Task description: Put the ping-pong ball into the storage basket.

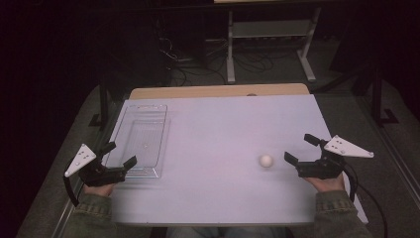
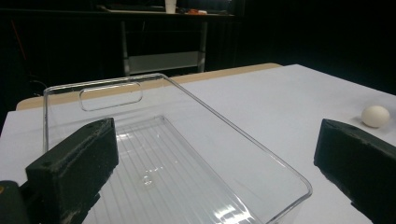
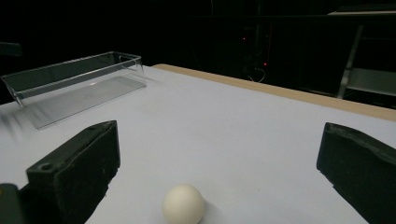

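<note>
— From above the table, what do you see?

— Both hands rest at the near edge. The left gripper [image 1: 119, 154] has its jaws spread wide with nothing between them, at the near end of a clear plastic tray [image 1: 142, 141]. The right gripper [image 1: 302, 148] is just as wide apart and empty, pointing left at a small white ball [image 1: 266, 160] that lies on the white table [image 1: 223, 124] just beside its jaw tips, not touching them.

— And the tray, how does it lie?

— Its long axis runs away from the person, toward the far wooden edge [image 1: 218, 91]; it sits at the table's left side, well apart from the ball.

— Does the left gripper view add anything?

— Yes. Between its two black jaws the tray [image 2: 177, 158] has a ribbed floor and a slot handle [image 2: 110, 96] cut in its far end wall, neither of which I can make out from overhead. The near corner of the tray lies between the jaws, but the pads do not press on it. The ball [image 2: 375, 115] sits far off to the right.

— And the right gripper view?

— The ball [image 3: 183, 204] lies low between the parted jaws, nearer the left one, with bare table on either side of it. The tray [image 3: 74, 84] stands far off at the left, seen from its long side. The ball is round, so it points no way that I can tell.
</note>
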`<state>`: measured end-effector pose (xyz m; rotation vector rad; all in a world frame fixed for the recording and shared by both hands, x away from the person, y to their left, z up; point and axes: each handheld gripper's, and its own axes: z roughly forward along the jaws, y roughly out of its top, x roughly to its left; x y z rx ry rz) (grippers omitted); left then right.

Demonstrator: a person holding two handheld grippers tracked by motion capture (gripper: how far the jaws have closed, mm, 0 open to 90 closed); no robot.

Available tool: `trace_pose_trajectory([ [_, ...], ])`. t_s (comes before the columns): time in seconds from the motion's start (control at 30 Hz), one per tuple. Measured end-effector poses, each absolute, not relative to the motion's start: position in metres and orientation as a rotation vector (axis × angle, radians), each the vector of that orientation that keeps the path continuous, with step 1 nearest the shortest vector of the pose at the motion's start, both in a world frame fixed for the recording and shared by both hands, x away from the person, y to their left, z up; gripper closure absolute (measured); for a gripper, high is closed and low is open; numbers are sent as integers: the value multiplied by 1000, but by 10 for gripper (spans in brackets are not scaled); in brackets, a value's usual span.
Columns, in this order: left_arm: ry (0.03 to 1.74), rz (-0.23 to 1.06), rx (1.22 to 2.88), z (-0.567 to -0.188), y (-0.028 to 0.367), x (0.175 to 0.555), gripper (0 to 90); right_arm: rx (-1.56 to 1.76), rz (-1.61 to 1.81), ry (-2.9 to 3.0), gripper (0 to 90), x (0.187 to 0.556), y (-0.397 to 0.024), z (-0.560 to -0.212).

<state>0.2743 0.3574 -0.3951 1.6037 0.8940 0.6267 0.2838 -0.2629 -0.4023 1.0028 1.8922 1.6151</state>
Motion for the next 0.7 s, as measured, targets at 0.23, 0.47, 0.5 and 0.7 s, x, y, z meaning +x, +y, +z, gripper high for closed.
trace_pose_trajectory([
  [0.23, 890, 627, 1611, -393, 358, 274, 0, 1005, 1619, 1893, 0, 284, -263, -402],
  [0.47, 888, 623, 1619, -391, 356, 273, 0, 1013, 1621, 1887, 0, 285, -264, -402],
  [0.5, 885, 619, 1631, -390, 354, 273, 0, 1012, 1622, 1885, 0, 285, -264, -402],
  [0.7, 874, 611, 1648, -386, 352, 274, 0, 1015, 1620, 1885, 0, 285, -264, -402],
])
